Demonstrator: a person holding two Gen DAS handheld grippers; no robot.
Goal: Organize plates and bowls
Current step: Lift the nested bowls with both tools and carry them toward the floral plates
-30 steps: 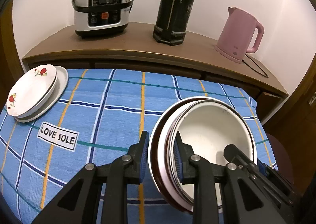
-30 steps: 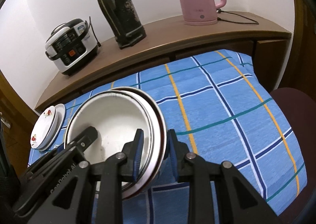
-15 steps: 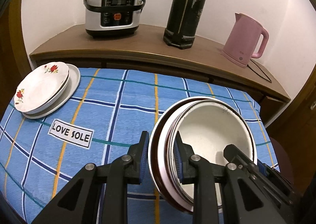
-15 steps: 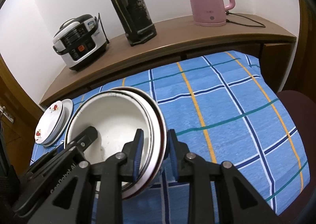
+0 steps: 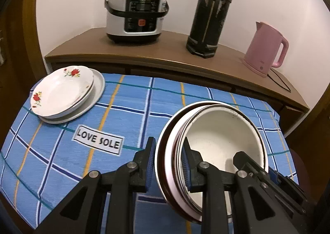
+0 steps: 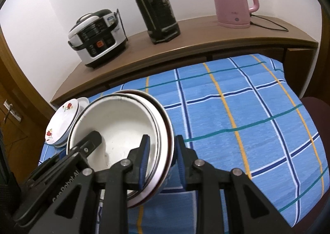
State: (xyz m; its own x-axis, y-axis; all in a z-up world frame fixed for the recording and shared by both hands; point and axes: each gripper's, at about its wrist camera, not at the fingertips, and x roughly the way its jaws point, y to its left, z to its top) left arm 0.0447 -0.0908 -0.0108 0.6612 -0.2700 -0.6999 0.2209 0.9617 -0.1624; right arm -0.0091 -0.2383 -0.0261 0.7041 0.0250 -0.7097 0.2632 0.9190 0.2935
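Both grippers clamp opposite rims of a nested stack of bowls (image 5: 222, 137), held tilted above the blue plaid tablecloth (image 5: 127, 114): the left gripper (image 5: 168, 163) pinches its left rim, the right gripper (image 6: 160, 156) its right rim. Farther left, rose-patterned plates (image 5: 61, 91) lie stacked on the cloth. Beyond, a wooden counter (image 5: 165, 62) carries a rice cooker (image 5: 136, 15), black thermos (image 5: 212, 13) and pink kettle (image 5: 266, 48).

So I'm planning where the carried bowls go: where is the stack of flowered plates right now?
The flowered plates sit at the table's far left corner in the left wrist view, beyond the LOVE SOLE label, below the rice cooker.
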